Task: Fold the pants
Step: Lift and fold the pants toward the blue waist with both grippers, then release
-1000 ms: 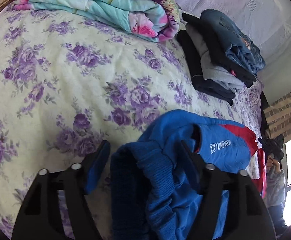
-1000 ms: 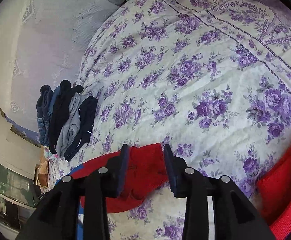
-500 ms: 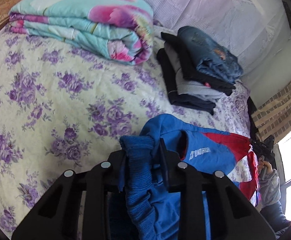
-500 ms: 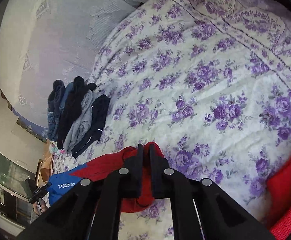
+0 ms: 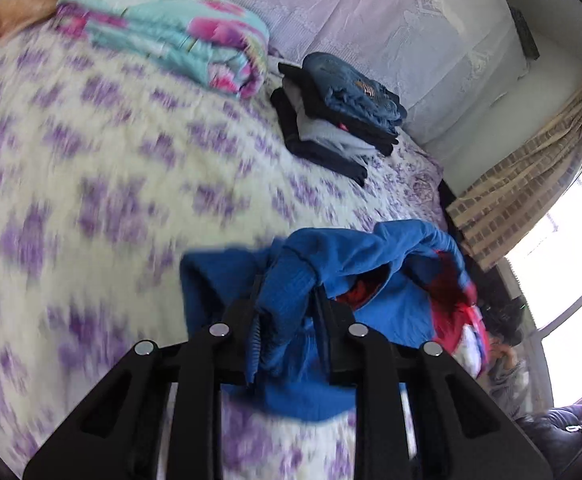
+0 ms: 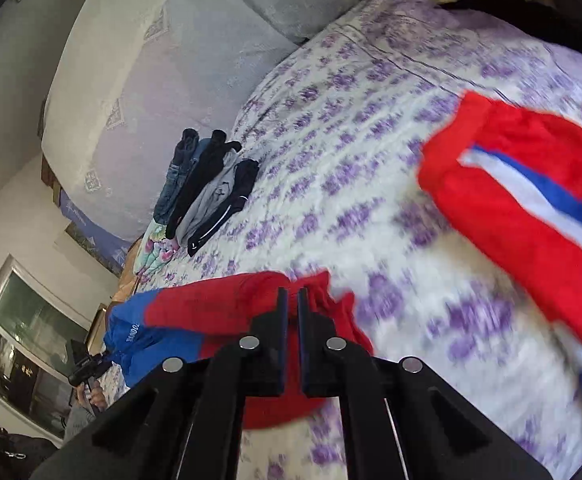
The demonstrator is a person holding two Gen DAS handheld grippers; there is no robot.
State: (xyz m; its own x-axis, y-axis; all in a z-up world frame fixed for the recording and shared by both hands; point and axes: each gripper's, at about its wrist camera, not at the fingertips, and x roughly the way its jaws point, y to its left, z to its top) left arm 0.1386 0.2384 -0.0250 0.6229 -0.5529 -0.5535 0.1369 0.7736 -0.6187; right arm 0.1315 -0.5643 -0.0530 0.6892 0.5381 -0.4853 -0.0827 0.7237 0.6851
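The pants are blue and red with a white stripe, and they lie bunched on the flowered bed point(image 5: 91, 168). In the left wrist view my left gripper point(image 5: 287, 292) is closing its jaws, and the pads press on the blue ribbed cuff point(image 5: 287, 280) of the pants point(image 5: 371, 248). In the right wrist view my right gripper point(image 6: 292, 294) is shut on a fold of the red part of the pants point(image 6: 219, 304). A further red, white and blue stretch of cloth point(image 6: 531, 200) hangs across the right of that view. Both views are blurred by motion.
A stack of folded dark clothes point(image 5: 339, 120) sits near the headboard, also seen as the stack point(image 6: 207, 188) in the right wrist view. A folded turquoise quilt point(image 5: 171, 28) lies behind it. A person's hand with a camera point(image 5: 503, 344) is by the curtain point(image 5: 531, 184).
Both grippers went from open around the cloth to shut on it. Both have since swung across the bed with the pants pulled up off the cover.
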